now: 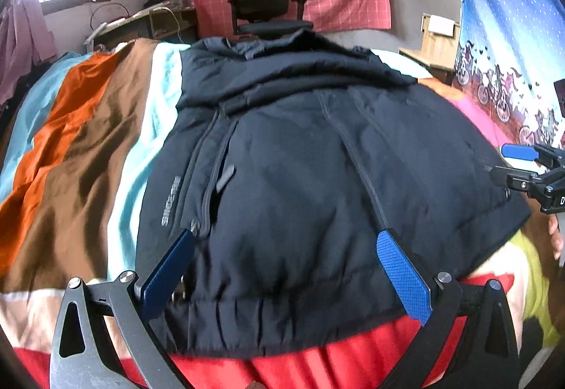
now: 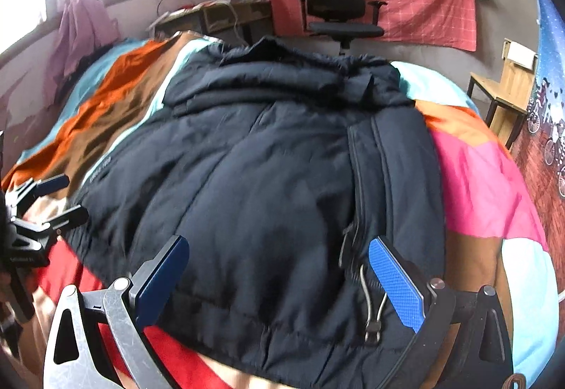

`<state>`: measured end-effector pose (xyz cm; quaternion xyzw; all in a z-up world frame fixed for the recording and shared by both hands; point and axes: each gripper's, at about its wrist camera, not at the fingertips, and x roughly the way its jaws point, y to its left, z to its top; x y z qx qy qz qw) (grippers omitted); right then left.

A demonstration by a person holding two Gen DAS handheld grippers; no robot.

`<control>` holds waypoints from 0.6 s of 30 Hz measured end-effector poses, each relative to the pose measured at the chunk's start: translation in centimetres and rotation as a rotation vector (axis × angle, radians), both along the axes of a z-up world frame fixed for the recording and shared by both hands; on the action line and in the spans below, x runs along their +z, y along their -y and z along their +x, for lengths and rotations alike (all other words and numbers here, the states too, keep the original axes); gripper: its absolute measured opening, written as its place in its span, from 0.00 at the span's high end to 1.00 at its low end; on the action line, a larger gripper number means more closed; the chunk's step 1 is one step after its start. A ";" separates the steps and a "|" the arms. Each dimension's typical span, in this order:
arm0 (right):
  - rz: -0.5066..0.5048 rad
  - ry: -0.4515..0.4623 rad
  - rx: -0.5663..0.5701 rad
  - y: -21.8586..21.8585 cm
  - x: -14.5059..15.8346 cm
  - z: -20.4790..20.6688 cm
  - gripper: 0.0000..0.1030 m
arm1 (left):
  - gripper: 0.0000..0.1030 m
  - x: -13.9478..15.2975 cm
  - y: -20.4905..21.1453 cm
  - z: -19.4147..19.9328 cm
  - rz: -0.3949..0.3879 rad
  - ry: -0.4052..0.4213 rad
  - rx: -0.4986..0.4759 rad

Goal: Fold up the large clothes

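The dark jacket covers the middle of the striped bedspread, and the light lettering beside the jacket's zipper is too blurred to read. At the right edge, beside the jacket's corner, the right gripper and a hand are cut off. Beyond the jacket's collar, the office chair has its base hidden, and the left gripper is cropped by the left border.

1. The big dark jacket fills the middle of the bed.
2. The striped blanket lies bare left of it.
3. The pink blanket patch lies bare on the right.
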<state>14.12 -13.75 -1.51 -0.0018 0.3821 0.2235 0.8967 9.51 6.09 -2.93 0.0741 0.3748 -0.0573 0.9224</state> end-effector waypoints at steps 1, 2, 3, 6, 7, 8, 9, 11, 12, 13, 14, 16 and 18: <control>-0.008 -0.007 0.010 0.1 -0.3 -0.2 0.00 | 0.02 -0.3 -0.2 -0.3 0.002 -0.011 -0.005; -0.017 -0.014 0.022 0.0 -0.5 -0.4 0.00 | 0.02 -0.5 -0.4 -0.5 0.005 -0.017 -0.006; -0.028 -0.021 0.039 0.0 -0.8 -0.7 0.00 | 0.02 -0.8 -0.6 -0.8 0.009 -0.027 -0.006; -0.052 -0.033 0.064 0.0 -1.3 -1.2 0.00 | 0.02 -1.3 -1.3 -1.5 0.014 -0.050 -0.005; -0.055 -0.039 0.070 0.1 -1.5 -1.4 0.00 | 0.02 -1.5 -1.4 -1.7 0.017 -0.058 -0.002; -0.060 -0.045 0.071 0.1 -1.7 -1.6 0.00 | 0.02 -1.7 -1.5 -1.9 0.020 -0.062 0.000; -0.064 -0.050 0.072 0.1 -1.9 -1.6 0.00 | 0.02 -1.8 -1.6 -2.1 0.024 -0.067 0.000; -0.068 -0.064 0.066 0.2 -2.3 -1.8 0.00 | 0.02 -2.2 -1.7 -2.4 0.036 -0.077 -0.003; -0.067 -0.075 0.065 0.2 -2.5 -1.9 0.00 | 0.02 -2.3 -1.7 -2.5 0.042 -0.082 -0.007; -0.069 -0.088 0.066 0.3 -2.7 -1.9 0.00 | 0.02 -2.4 -1.8 -2.6 0.045 -0.086 -0.014; -0.073 -0.096 0.068 0.3 -2.8 -2.0 0.00 | 0.02 -2.6 -1.9 -2.7 0.052 -0.092 -0.021; -0.087 -0.108 0.082 0.3 -3.2 -2.2 0.00 | 0.02 -2.8 -1.9 -2.9 0.070 -0.099 -0.032; -0.104 -0.118 0.100 0.3 -3.5 -2.3 0.00 | 0.02 -3.2 -1.9 -3.0 0.084 -0.112 -0.034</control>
